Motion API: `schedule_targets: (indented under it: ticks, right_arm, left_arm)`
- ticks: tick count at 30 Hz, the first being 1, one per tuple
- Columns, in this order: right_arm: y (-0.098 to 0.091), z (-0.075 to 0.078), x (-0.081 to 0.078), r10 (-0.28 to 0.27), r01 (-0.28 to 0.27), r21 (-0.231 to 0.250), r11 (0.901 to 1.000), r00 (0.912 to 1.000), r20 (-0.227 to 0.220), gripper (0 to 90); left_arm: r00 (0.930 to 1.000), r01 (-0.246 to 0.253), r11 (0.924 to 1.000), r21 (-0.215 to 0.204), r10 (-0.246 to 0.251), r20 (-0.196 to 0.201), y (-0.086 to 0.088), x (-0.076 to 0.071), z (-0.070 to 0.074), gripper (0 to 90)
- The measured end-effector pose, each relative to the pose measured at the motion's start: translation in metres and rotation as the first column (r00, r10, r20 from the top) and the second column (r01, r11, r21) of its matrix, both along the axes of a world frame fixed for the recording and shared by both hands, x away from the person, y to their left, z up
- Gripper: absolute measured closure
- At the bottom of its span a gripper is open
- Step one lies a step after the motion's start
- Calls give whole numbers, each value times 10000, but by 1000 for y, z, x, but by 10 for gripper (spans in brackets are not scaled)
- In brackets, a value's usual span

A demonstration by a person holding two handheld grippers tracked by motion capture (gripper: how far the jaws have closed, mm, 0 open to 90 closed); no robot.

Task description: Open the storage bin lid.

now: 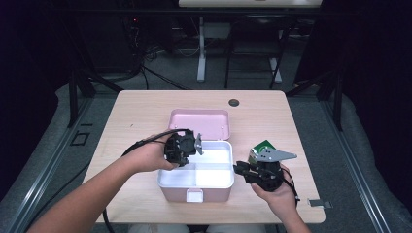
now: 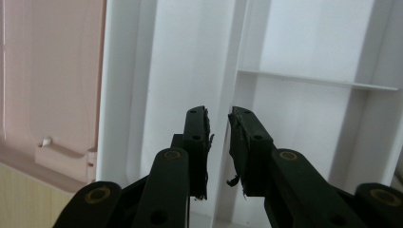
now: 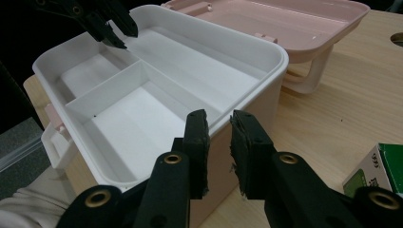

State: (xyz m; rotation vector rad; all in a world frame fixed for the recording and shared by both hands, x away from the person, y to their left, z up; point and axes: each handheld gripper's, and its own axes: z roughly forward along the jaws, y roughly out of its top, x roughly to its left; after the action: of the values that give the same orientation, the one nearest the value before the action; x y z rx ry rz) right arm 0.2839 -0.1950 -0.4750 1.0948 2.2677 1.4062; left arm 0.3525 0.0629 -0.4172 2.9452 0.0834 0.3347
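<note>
High view put the right gripper (image 1: 241, 170) nearest, low beside the pink box (image 1: 194, 191) on the table (image 1: 131, 109), likely steadying it; its jaws stood a narrow slit apart on either side of the box's right rim, not visibly pressing. A green-and-white carton (image 1: 263, 147) lay just behind that gripper. Further in, the left gripper (image 1: 198, 144) hung over the white tray (image 1: 171, 178), jaws straddling a divider wall, nearly together but apparently not clamped, probably readying to lift the tray out. Beyond, the open lid (image 1: 199, 121) lay back flat.
</note>
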Motion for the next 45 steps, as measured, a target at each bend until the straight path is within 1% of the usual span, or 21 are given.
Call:
schedule_targets:
  ticks: [3,7,9,14,17,18,21,26,35,36,37,39,41,42,45]
  right_arm:
    - [-1,-1,1,-32,32,-4,10000,10000,-29,762]
    - [-2,-3,2,-63,63,-22,10000,9999,-85,761]
    - [-2,-3,2,-72,72,-18,10000,9999,-92,761]
    - [-3,-5,2,-125,125,-4,9999,9998,-166,760]
    - [-3,-6,3,-123,123,-23,9999,9998,-133,760]
    - [-3,-6,3,-132,132,-18,9999,9998,-161,760]
    - [-3,-7,3,-139,138,-44,9999,9997,-202,760]
    - [-3,-9,4,-147,146,-37,9999,9996,-228,760]
    - [-3,-10,5,-175,173,-57,9998,9995,-252,760]
    - [-3,-10,5,-189,188,-51,9998,9995,-270,760]
    - [-3,-10,5,-195,194,-48,9998,9995,-266,760]
    - [-3,-11,5,-197,196,-54,9998,9994,-275,760]
    - [-3,-11,5,-189,187,-63,9998,9995,-268,760]
    - [-3,-11,5,-193,191,-63,9998,9995,-265,760]
    - [-4,-11,6,-236,236,-22,9997,9993,-275,760]
  left_arm:
    - [10000,43,10000,36,-43,-30,-4,0,-3,777]
    - [9999,78,9998,209,-77,-65,-9,0,-8,790]
    - [9998,180,9993,336,-178,-59,-11,0,-11,796]
    - [9993,376,9982,476,-374,-50,-15,-1,-17,817]
    - [9992,401,9972,631,-395,-95,-17,-1,-21,827]
    - [9992,393,9969,677,-391,-42,-18,-2,-21,829]
    - [9992,395,9966,727,-393,-36,-19,-1,-22,837]
    - [9990,436,9967,686,-430,-114,-19,0,-23,843]
    - [9980,634,9932,976,-638,12,-21,-2,-23,850]
    - [9979,634,9931,984,-640,25,-21,-2,-23,851]
    - [9979,640,9921,1079,-647,38,-22,-2,-22,851]
    - [9980,626,9921,1086,-632,21,-23,-3,-22,853]
    - [9975,700,9896,1254,-711,48,-24,-3,-22,854]
    - [9973,697,9895,1269,-718,119,-24,-4,-22,854]
    - [9972,703,9894,1268,-729,158,-24,-4,-22,854]
